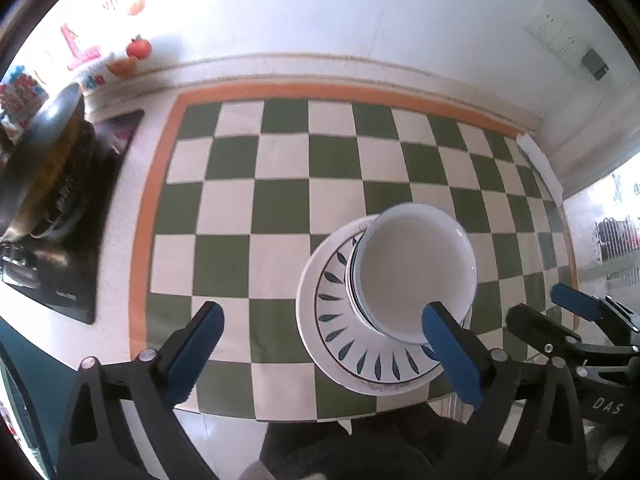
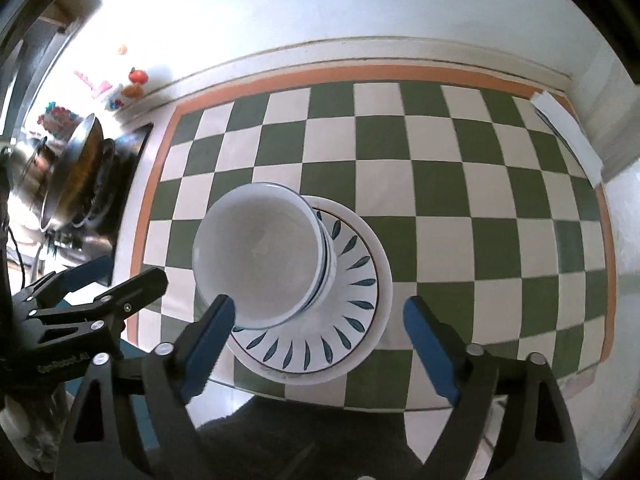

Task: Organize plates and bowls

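Wall socket (image 1: pixel 560 32) in left view only; both grippers (image 1: pixel 324 340) (image 2: pixel 320 334) agape above stacked bowls (image 1: pixel 416 272)

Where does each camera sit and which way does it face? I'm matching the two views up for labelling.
Left wrist: on the left hand-held gripper, facing steeply down at the green-and-white checkered mat; its open blue-padded fingers show, the stack to its right.
Right wrist: on the right hand-held gripper, also facing down; open fingers show, the stack to its left.
Shared: white bowls stacked on leaf-patterned plates, and each other's gripper.
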